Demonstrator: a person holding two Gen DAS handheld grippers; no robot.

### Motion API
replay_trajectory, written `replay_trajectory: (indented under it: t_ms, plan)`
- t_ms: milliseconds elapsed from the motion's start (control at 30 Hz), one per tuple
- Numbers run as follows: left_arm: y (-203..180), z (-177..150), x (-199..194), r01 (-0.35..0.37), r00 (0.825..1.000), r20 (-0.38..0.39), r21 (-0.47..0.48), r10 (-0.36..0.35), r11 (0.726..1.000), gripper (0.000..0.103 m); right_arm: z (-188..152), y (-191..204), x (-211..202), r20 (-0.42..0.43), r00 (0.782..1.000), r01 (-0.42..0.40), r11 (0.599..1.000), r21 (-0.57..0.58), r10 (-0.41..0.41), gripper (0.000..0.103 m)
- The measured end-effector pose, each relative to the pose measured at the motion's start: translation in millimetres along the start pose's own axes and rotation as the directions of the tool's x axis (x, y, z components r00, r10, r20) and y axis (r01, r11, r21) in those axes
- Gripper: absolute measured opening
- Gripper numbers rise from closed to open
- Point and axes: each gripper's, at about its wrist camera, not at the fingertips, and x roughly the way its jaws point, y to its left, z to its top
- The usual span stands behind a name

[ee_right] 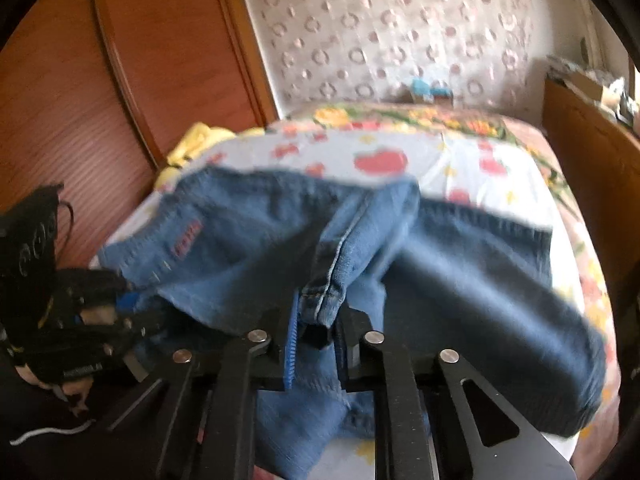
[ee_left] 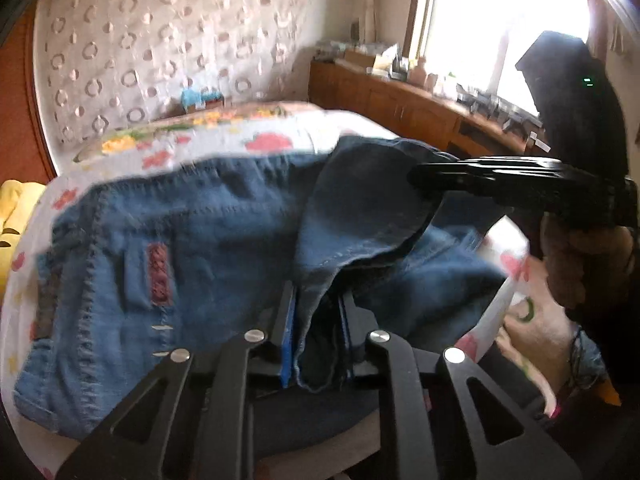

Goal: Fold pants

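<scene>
Blue denim pants (ee_left: 192,240) lie across a bed with a flowered sheet (ee_left: 260,136). My left gripper (ee_left: 318,340) is shut on a hem edge of the pants, with cloth bunched between its blue pads. My right gripper (ee_right: 316,332) is shut on another hem of the pants (ee_right: 256,248), near a stitched seam. In the left wrist view the right gripper (ee_left: 424,178) reaches in from the right and pinches a raised fold. In the right wrist view the left gripper (ee_right: 120,300) shows at the far left, against the denim edge. Both lift cloth above the pants.
A wooden headboard or door (ee_right: 120,80) stands left of the bed. A yellow cloth (ee_left: 16,208) lies at the bed's left side. A wooden cabinet (ee_left: 400,104) with clutter runs under a bright window. A patterned curtain (ee_left: 160,40) hangs behind the bed.
</scene>
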Motion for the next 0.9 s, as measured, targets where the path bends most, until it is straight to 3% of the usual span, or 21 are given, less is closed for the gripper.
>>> replay_trajectory:
  t_ms: [200,367,567,900]
  plan:
    - [20.5,15.0,-61.5,-0.014,0.993,0.121,-0.034,0.018,0.999,0.016,55.2,40.4,-7.6,0.084,0.995,-0.052,0.992,-0.116,0.061,0.004]
    - [50.0,11.8,-97.8,-0.071,0.982,0.169,-0.077,0.083,0.995,0.016,96.5,81.0,12.8,0.083,0.987,-0.122,0.977,-0.177,0.139,0.004]
    - [89.5,-10.9,-106.7,-0.096,0.980,0.157,-0.172,0.124,0.980,0.015,124.1,129.0,63.8,0.007,0.981,-0.189,0.961,-0.203,0.194,0.004]
    - [129.2,-37.6,-92.0,-0.171,0.976,0.089,-0.238,0.197,0.956,0.015,130.1,181.7,142.6,-0.111,0.983,-0.173,0.948,-0.267,0.149,0.004]
